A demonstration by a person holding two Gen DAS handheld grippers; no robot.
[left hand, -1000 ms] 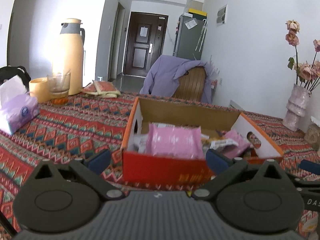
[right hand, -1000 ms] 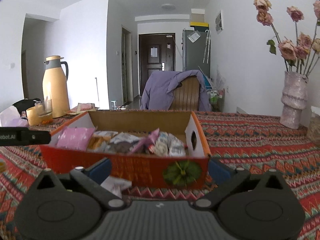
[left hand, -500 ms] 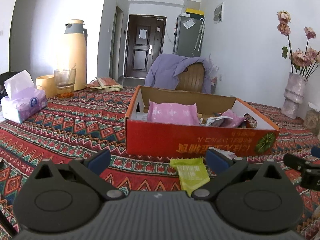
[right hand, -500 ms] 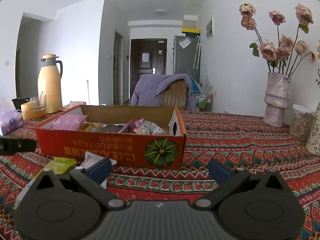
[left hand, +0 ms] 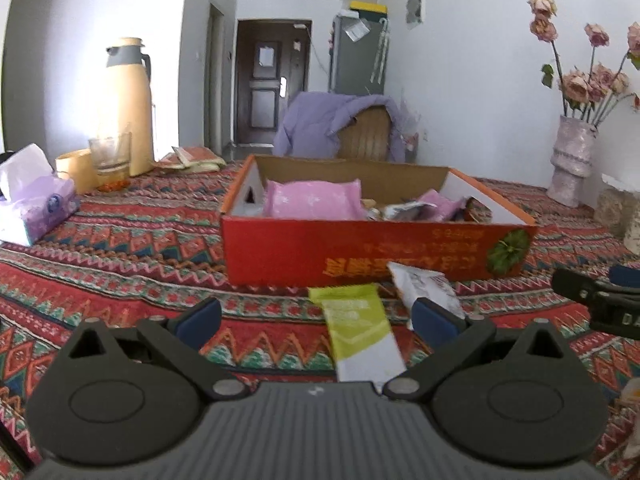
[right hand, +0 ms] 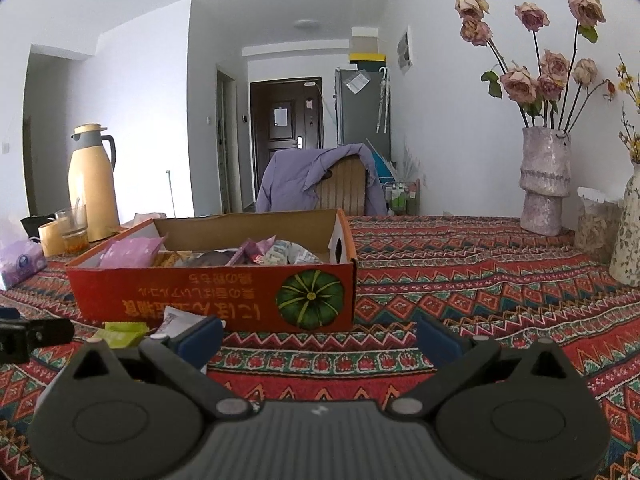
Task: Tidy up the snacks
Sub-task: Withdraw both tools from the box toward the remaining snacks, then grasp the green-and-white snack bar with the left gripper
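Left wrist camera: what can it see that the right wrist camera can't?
Only the left wrist view shows the whole green packet and the white packet, lying before the box, plus the right gripper's tip. Only the right wrist view shows the speckled vase and the box's pumpkin picture head-on. Both show the red box of snacks, the thermos, and open fingers holding nothing.

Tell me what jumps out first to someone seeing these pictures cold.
The red cardboard box with a green pumpkin printed on its front sits mid-table, stuffed with snack packets, a pink packet at its left end. Two packets lie loose on the patterned tablecloth before it: a green packet and a white packet. Both the left gripper and right gripper are open and empty.
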